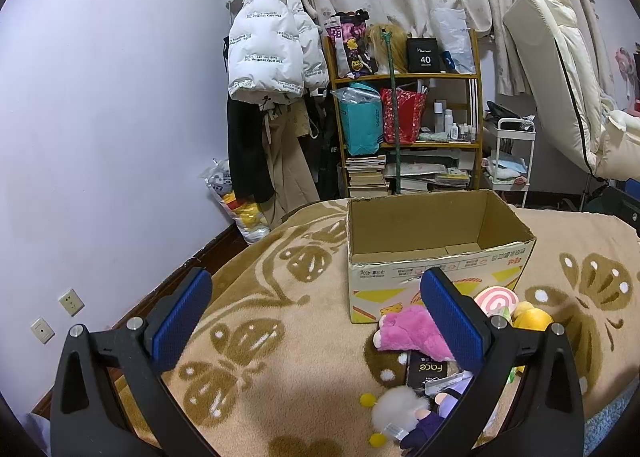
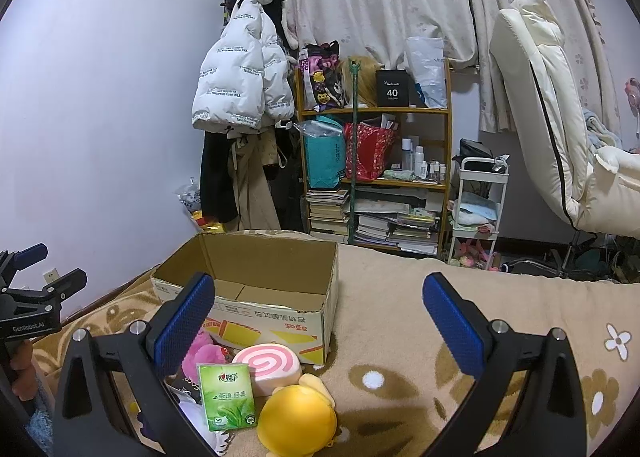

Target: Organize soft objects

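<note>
An empty cardboard box [image 1: 436, 253] [image 2: 256, 289] stands on the beige blanket [image 1: 280, 317]. In front of it lies a pile: a pink plush [image 1: 408, 331] [image 2: 202, 355], a pink swirl cushion [image 1: 498, 299] [image 2: 266, 367], a yellow plush [image 1: 532, 317] [image 2: 296, 421], a green tissue pack [image 2: 227, 397], a black "Face" packet [image 1: 426, 371] and a white-and-purple doll [image 1: 404, 409]. My left gripper [image 1: 316, 305] hovers open left of the pile, its right finger over the pink plush. My right gripper [image 2: 318, 313] is open above the pile's right side, holding nothing.
A wooden shelf [image 1: 408, 129] [image 2: 376, 173] with bags and books stands behind the bed, beside hanging coats [image 1: 272, 53]. A white trolley [image 2: 478, 209] and a tilted cream mattress [image 2: 552, 117] are at right. The wall [image 1: 100, 137] runs along the left.
</note>
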